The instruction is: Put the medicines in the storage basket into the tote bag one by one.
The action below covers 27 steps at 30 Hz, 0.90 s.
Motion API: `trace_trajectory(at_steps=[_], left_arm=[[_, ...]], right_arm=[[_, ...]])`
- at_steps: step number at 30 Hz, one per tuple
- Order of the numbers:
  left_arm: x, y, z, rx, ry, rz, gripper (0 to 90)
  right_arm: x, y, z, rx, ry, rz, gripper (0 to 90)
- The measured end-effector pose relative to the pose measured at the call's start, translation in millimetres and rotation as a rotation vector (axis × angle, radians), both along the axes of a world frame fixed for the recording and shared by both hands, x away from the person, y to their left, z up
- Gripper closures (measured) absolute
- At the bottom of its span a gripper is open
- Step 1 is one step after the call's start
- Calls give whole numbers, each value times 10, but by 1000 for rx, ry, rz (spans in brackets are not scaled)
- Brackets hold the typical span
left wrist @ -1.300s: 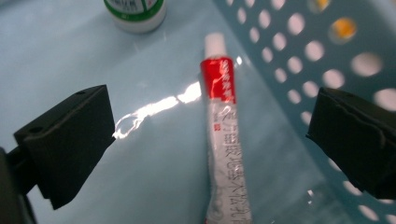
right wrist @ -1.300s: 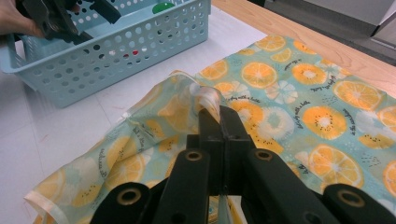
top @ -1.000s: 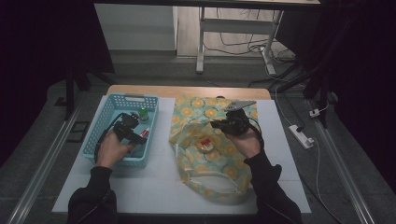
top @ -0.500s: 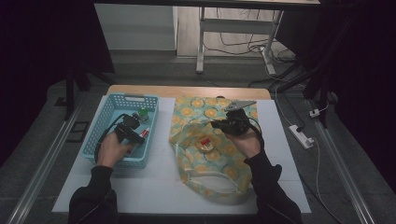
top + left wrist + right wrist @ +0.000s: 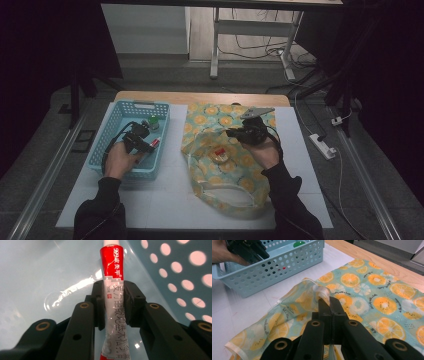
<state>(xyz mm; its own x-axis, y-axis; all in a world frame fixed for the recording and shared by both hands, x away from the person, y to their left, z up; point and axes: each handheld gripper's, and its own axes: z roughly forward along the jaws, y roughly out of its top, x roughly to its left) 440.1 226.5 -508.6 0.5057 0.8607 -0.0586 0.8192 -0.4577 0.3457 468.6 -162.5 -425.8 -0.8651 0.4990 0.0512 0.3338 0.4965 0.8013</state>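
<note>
A red and white tube (image 5: 111, 262) lies on the floor of the light blue basket (image 5: 131, 106). My left gripper (image 5: 113, 302) has just been closing its jaws, and both pads now press on the tube's white part. In the high view the left gripper (image 5: 145, 144) reaches into the basket's right half. The orange-print bag (image 5: 225, 170) lies at mid table with its mouth toward the person. My right gripper (image 5: 329, 302) is shut on the bag's upper rim (image 5: 322, 291) and holds it raised. A small red and orange item (image 5: 219, 152) shows inside the bag.
A green-capped item (image 5: 153, 121) stands at the basket's far right corner. The basket wall (image 5: 287, 262) is to the left of the bag, with white tabletop (image 5: 170, 200) between and in front. A wooden strip (image 5: 200, 97) borders the far edge.
Both hands keep their places. The left gripper's jaws have drawn in onto the tube in the basket. The right gripper still holds the bag's rim up.
</note>
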Motion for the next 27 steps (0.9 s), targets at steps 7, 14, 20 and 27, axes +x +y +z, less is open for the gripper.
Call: trace_trajectory(at_steps=[7,14,20,27], left_arm=[[-34,25,74,-15,-63,19,722],[-56,42,138,-33,-92,41,722],[-89,66,222,-68,-116,55,722],[-148,104,346,-134,-166,49,722]], right_arm=[[-4,0,10,-2,-3,2,899],[-4,-6,15,-1,-5,1,899],[-5,-7,20,-2,-9,0,899],[-8,-5,22,-3,-9,1,899]])
